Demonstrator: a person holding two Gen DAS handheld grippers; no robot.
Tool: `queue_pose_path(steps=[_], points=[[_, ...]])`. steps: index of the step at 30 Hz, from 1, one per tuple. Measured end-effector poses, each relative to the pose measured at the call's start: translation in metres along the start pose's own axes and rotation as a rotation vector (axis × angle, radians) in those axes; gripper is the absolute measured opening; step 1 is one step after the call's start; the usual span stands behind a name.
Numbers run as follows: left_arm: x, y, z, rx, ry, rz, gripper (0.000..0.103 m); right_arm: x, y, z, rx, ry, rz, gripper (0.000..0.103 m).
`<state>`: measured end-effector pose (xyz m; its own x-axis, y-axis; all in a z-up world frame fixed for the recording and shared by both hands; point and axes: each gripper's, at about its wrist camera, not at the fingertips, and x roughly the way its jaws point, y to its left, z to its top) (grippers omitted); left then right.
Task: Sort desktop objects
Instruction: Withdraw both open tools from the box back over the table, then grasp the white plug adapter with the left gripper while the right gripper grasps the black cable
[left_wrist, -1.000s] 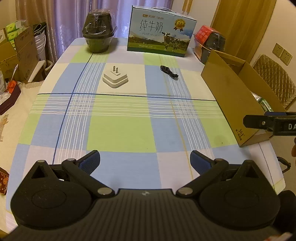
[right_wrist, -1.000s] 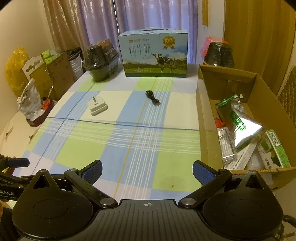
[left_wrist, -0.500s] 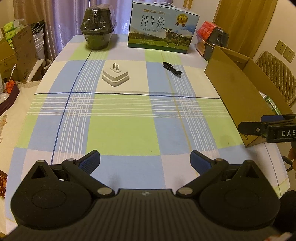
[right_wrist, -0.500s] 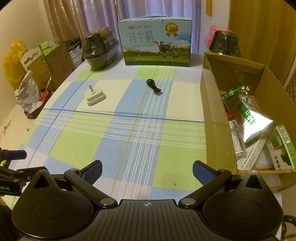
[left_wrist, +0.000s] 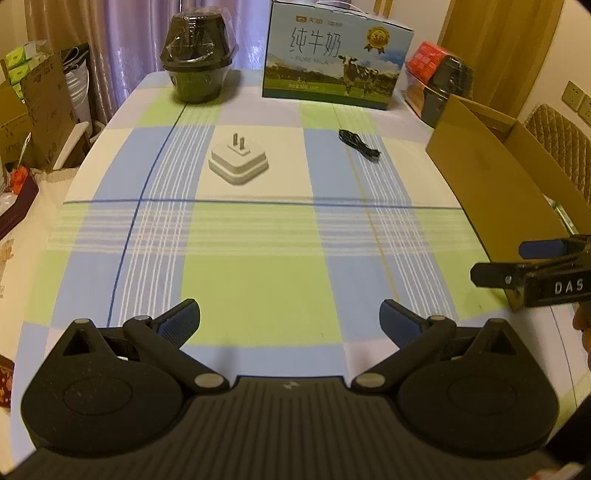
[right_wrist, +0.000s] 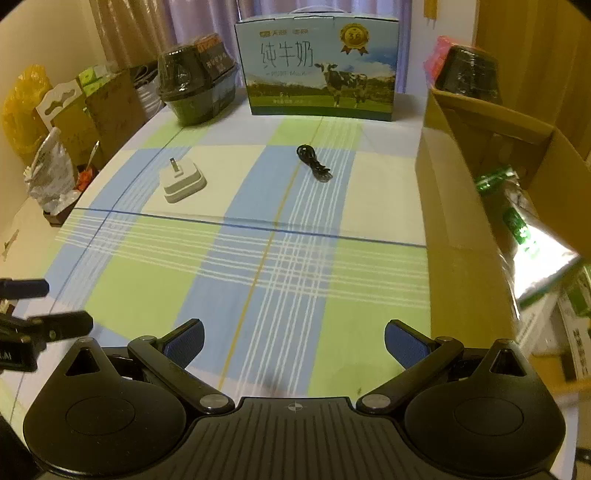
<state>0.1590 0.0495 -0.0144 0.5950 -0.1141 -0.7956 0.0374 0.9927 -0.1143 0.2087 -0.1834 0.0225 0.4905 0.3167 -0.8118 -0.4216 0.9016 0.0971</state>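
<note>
A white plug adapter (left_wrist: 238, 165) (right_wrist: 182, 182) lies prongs-up on the checked tablecloth, far ahead of both grippers. A coiled black cable (left_wrist: 359, 144) (right_wrist: 313, 163) lies to its right. An open cardboard box (left_wrist: 495, 184) (right_wrist: 458, 236) stands at the table's right edge, holding green and silver packets (right_wrist: 532, 240). My left gripper (left_wrist: 290, 321) is open and empty over the near table edge. My right gripper (right_wrist: 293, 338) is open and empty too, beside the box. Each gripper shows at the edge of the other's view.
A blue milk carton box (left_wrist: 332, 55) (right_wrist: 319, 68) and a wrapped black pot (left_wrist: 197, 68) (right_wrist: 195, 83) stand at the far edge. Another wrapped black pot and a red item (left_wrist: 439, 79) sit far right. Cardboard boxes and bags (right_wrist: 48, 147) crowd the floor on the left.
Both grippers have moved forward over the table, so the adapter, cable and box look nearer. Both stay open and empty.
</note>
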Motion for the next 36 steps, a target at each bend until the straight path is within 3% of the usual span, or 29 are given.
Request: queue_pose_path(steps=[8,19,25,27,36], points=[[0.031,0.015,0.029,0.027,-0.035,0.025,0.102,0.032,-0.001,0.024,-0.039,-0.017,-0.008,0.101],[0.089,0.047,0.070,0.211,-0.106,0.070,0.101,0.083,0.002,0.062,-0.122,-0.101,0.004,0.101],[0.120,0.057,0.092,0.381,-0.146,0.033,0.101,0.108,0.001,0.079,-0.202,-0.153,-0.005,0.100],[0.131,0.061,0.098,0.412,-0.144,0.018,0.101,0.115,-0.001,0.084,-0.228,-0.163,-0.021,0.094],[0.167,0.070,0.116,0.429,-0.123,-0.047,0.098,0.148,-0.013,0.106,-0.277,-0.175,-0.043,0.086]])
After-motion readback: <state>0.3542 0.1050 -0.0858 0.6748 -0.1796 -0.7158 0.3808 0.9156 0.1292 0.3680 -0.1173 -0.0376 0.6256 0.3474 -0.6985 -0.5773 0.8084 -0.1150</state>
